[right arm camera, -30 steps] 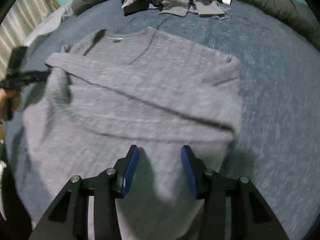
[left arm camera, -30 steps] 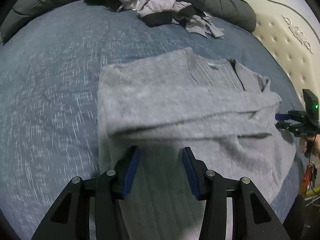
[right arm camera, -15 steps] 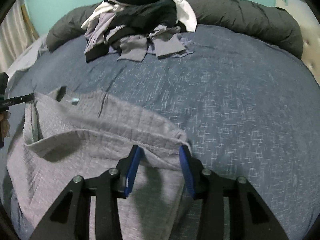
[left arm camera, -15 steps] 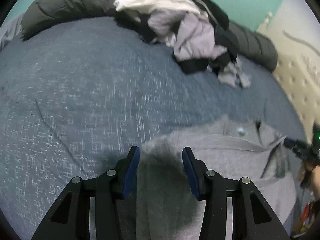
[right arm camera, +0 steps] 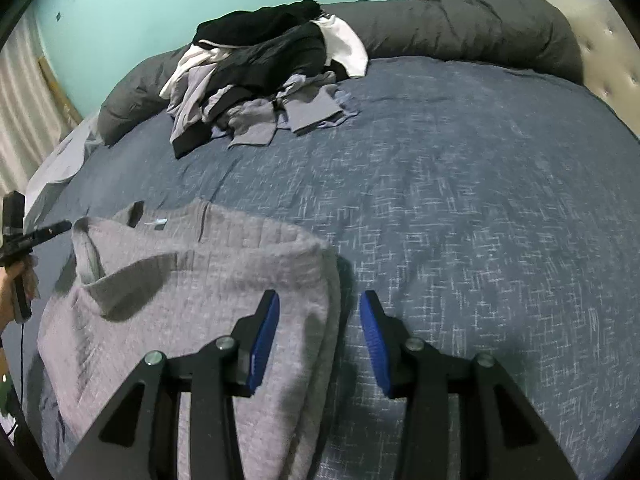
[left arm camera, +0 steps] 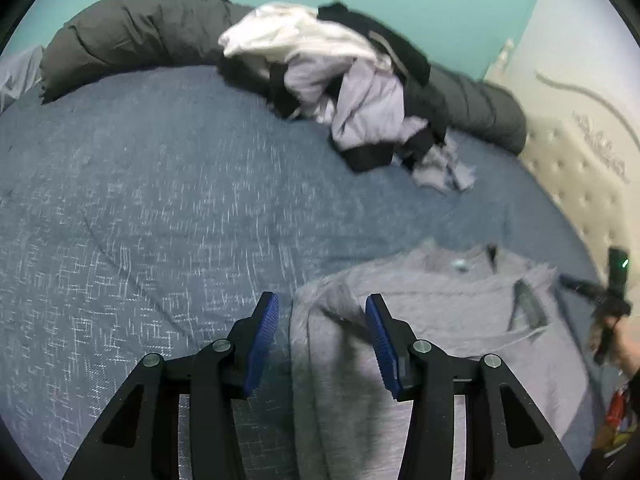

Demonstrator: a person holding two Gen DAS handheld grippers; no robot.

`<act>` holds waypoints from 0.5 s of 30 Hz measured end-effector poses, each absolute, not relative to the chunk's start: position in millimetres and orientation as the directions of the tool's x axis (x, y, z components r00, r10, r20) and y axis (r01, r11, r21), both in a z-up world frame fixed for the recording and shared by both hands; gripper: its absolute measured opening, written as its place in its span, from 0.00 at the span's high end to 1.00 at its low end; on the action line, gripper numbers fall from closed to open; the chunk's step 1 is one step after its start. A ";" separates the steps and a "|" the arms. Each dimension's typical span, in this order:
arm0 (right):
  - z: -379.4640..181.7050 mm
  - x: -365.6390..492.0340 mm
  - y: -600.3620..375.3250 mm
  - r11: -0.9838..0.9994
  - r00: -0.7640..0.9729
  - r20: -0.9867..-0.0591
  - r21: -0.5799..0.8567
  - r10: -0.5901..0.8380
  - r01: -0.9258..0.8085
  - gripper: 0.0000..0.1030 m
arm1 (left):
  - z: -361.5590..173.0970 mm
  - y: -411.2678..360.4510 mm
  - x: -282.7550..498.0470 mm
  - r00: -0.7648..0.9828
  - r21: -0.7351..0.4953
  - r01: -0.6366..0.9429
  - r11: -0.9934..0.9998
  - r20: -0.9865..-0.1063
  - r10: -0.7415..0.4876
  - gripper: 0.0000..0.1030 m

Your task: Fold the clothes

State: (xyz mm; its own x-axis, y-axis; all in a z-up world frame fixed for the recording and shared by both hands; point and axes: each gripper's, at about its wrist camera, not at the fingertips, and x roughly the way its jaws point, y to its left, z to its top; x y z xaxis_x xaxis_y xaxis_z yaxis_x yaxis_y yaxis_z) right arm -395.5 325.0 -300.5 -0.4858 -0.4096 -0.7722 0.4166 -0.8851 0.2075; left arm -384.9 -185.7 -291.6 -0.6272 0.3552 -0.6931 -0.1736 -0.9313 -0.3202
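Note:
A grey knit sweater [left arm camera: 440, 320] lies on the blue bed cover [left arm camera: 160, 200], its sleeves folded across the body and its collar label facing up. My left gripper [left arm camera: 320, 320] hovers over the sweater's left shoulder edge. Its jaws are opening, and the cloth edge runs between the blue pads without either pad pressing it. My right gripper [right arm camera: 318, 316] stands open over the sweater's [right arm camera: 180, 280] right edge, with a gap between cloth and right pad. Each view shows the other gripper, held in a hand, at its edge: the right gripper [left arm camera: 612, 292] and the left gripper [right arm camera: 36, 236].
A heap of unfolded clothes [left arm camera: 352, 92] in white, lilac, grey and black sits at the far side of the bed, against a rolled dark duvet [left arm camera: 132, 36]. A cream tufted headboard [left arm camera: 580, 160] borders the right side. A pale curtain [right arm camera: 20, 120] hangs beyond the bed's left side.
Both cameras tipped up from looking down on the sweater to looking across the bed, so the sweater slid low in each view. The left jaws stand slightly wider.

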 end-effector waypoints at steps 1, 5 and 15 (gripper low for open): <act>-301.5 -396.5 322.9 -0.886 -0.484 -0.774 0.208 -0.409 0.415 0.59 | -289.6 -187.0 -383.1 -0.634 -0.320 -0.172 -0.932 -0.688 0.354 0.47; -306.1 -400.8 316.4 -0.888 -0.478 -0.776 0.222 -0.411 0.404 0.58 | -294.2 -182.6 -385.7 -0.613 -0.293 -0.183 -0.938 -0.712 0.342 0.44; -314.6 -407.9 286.3 -0.873 -0.473 -0.796 0.138 -0.379 0.467 0.83 | -321.5 -163.3 -411.1 -0.560 -0.310 -0.196 -0.930 -0.744 0.365 0.44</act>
